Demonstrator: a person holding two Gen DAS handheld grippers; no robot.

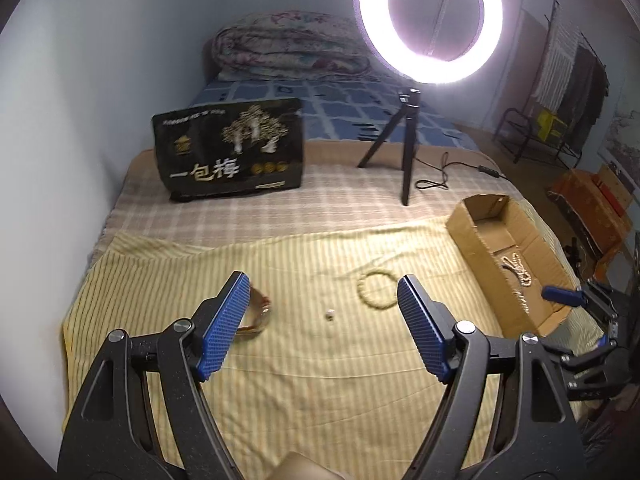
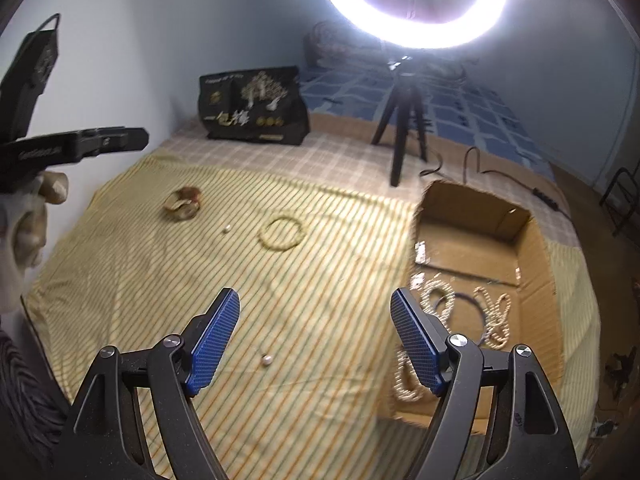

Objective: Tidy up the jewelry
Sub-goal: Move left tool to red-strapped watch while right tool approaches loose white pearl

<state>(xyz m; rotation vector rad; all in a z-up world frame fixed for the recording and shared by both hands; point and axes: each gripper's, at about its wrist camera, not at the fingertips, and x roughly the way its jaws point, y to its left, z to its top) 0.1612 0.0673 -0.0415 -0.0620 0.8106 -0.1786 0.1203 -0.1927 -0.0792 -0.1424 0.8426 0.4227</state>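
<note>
Two loose pearls [image 2: 266,359] [image 2: 226,229], one bead bracelet [image 2: 281,233], one brown bangle [image 2: 183,202], one cardboard box [image 2: 472,208] holding pearl strands [image 2: 494,314], one black bag [image 2: 254,106], one ring light [image 2: 412,8].

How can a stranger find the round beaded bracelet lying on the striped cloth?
Start at the open brown cardboard box. Left of it, the yellow striped cloth holds the pale beaded bracelet, a thin open ring. The wide brown bangle lies farther left.
</note>
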